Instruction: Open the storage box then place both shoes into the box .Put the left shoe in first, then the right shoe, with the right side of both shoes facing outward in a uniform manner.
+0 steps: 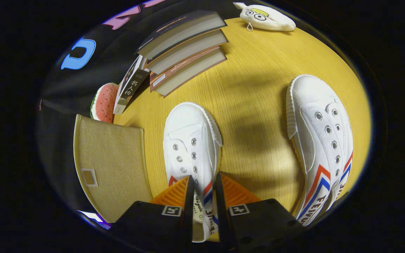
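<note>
Two white canvas shoes with red and blue stripes lie on the yellow wooden table [255, 88], toes pointing away from me. The left one [188, 140] runs back between my fingers, and my gripper [204, 186] is shut on the side wall near its heel. The other shoe [320, 137] lies apart to the right, untouched. To the left of the held shoe stands the beige fabric storage box [111, 165] with its lid closed and a small label patch on it.
A stack of three books [185, 49] lies beyond the shoes, with another book [130, 88] leaning beside it. A watermelon-slice toy [103, 102] sits behind the box. A white plush toy [265, 17] rests at the far table edge.
</note>
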A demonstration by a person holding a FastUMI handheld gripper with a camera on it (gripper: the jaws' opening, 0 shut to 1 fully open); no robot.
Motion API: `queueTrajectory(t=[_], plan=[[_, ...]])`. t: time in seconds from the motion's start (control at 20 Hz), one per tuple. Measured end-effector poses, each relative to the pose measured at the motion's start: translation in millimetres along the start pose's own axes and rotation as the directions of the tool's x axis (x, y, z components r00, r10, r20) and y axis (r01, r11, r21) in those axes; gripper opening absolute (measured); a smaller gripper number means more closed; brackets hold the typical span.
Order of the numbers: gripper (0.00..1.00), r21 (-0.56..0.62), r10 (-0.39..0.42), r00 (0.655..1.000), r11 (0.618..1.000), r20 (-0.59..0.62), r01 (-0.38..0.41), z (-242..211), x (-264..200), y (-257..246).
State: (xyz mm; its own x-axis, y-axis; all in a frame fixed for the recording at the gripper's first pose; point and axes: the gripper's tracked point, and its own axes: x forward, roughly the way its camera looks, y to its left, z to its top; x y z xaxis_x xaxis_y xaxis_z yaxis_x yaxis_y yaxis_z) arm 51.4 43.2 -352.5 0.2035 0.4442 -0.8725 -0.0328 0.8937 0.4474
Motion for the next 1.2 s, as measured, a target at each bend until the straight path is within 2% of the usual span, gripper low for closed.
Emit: queueTrajectory(t=[0.05,0.1,0.2,0.3,0.55,0.8,1.05,1.2], plan=[[0.32,0.026,0.010,1.000,1.000,-0.001,-0.010,2.4,3.5,-1.0],[0.19,0.040,0.016,1.000,0.999,-0.006,-0.016,0.1,-0.8,-0.9],[0.11,0.040,0.018,1.000,0.999,-0.007,-0.018,2.1,-1.9,-0.3],[0.08,0.056,0.011,1.000,0.998,0.002,-0.011,1.7,-3.2,-0.6],[0.08,0.099,0.019,0.999,0.995,0.030,-0.022,-0.6,-16.0,6.5],[0.08,0.127,0.054,0.995,0.990,0.082,-0.064,5.1,-57.2,26.6],[0.08,0.035,0.056,0.988,0.997,0.144,-0.062,13.4,-111.2,60.1],[0.08,0.011,0.092,0.979,0.995,0.182,-0.095,16.6,-136.5,97.7]])
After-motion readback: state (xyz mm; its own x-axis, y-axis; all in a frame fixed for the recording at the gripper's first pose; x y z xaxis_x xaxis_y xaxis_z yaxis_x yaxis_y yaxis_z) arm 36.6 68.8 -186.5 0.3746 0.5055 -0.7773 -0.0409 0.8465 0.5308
